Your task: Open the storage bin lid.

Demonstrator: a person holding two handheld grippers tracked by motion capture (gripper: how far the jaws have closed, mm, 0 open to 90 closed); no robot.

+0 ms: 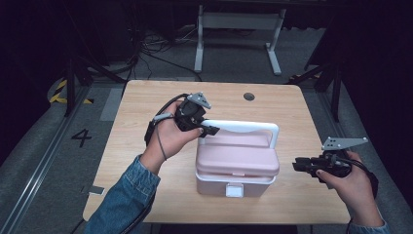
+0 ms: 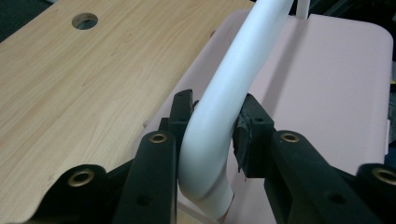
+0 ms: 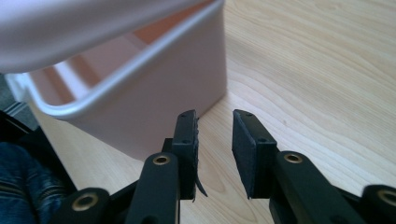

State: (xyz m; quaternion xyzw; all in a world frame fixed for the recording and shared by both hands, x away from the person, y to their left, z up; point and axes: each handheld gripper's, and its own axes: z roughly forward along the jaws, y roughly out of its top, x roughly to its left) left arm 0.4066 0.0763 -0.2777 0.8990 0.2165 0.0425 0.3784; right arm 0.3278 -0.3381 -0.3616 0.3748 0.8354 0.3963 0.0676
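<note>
Left gripper (image 1: 207, 127) is closed on the white handle (image 1: 253, 126) of the pink box (image 1: 237, 165). In its own view my two jaws pinch the handle (image 2: 219, 116) right at the bend where the bar turns down toward its pivot, pads pressed to either side.

Right gripper (image 1: 303, 165) holds nothing. Its jaws stand slightly apart with bare wood between them, and it hovers just beside the box's right wall (image 3: 154, 112), not touching as far as I can judge.

Box position: near the middle of the wooden table (image 1: 146, 112), toward my edge, white latch (image 1: 234, 190) facing me. From the right gripper view the lid (image 3: 84, 28) appears raised off the base, with a gap showing the inside; I cannot tell how far from the high view.

Key relation: the handle's long axis runs left to right across the table, along the back of the lid. My left gripper sits at its left end, so any lift or swing will pivot about that end. The box lies directly left of the right gripper, which is the nearer one for steadying the base.

Markings: a painted "4" (image 1: 81, 137) on the floor left of the table. No brand or label readable on the box.
</note>
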